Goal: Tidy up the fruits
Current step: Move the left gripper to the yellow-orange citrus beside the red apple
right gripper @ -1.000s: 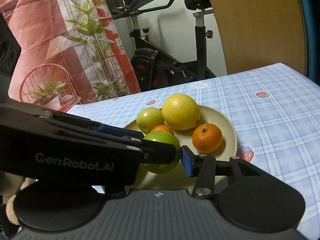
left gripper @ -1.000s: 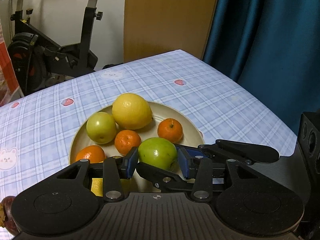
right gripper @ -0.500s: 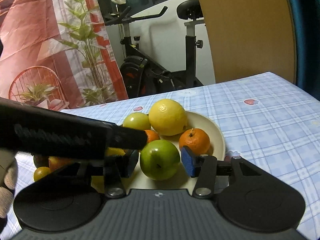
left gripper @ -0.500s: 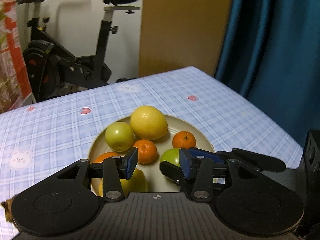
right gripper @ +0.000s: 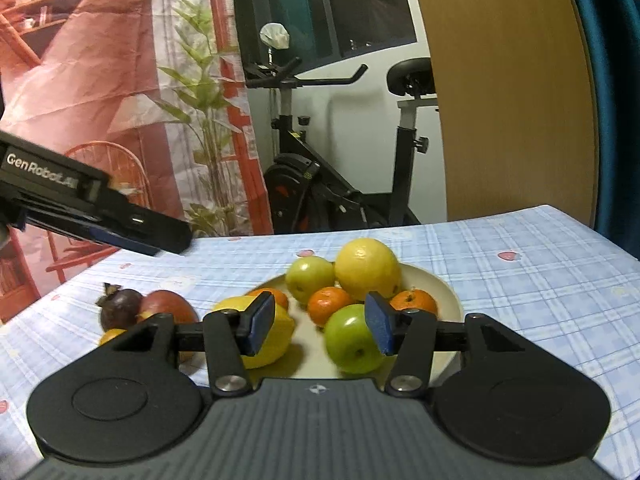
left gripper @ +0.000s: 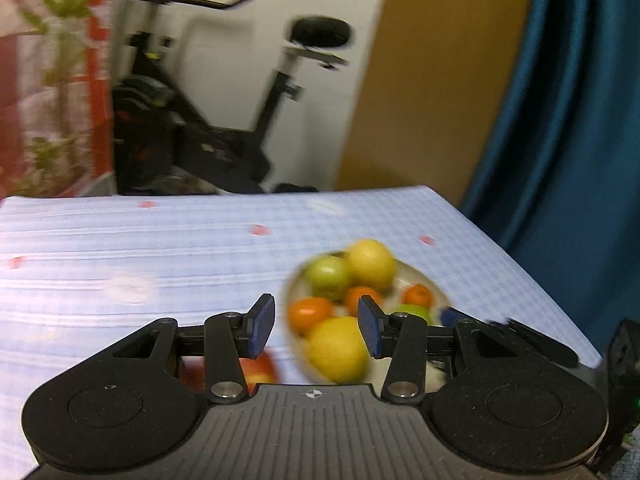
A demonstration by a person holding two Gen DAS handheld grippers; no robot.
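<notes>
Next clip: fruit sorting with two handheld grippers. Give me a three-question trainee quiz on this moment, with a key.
1. How many small oranges lie on the plate?
2. True or false: the left gripper holds a fruit.
3. Where is the dark purple mangosteen? A: on the plate. B: on the tablecloth, left of the plate. C: between the right gripper's pads.

Key: 1: three. 2: false, it is open and empty. 3: B.
</notes>
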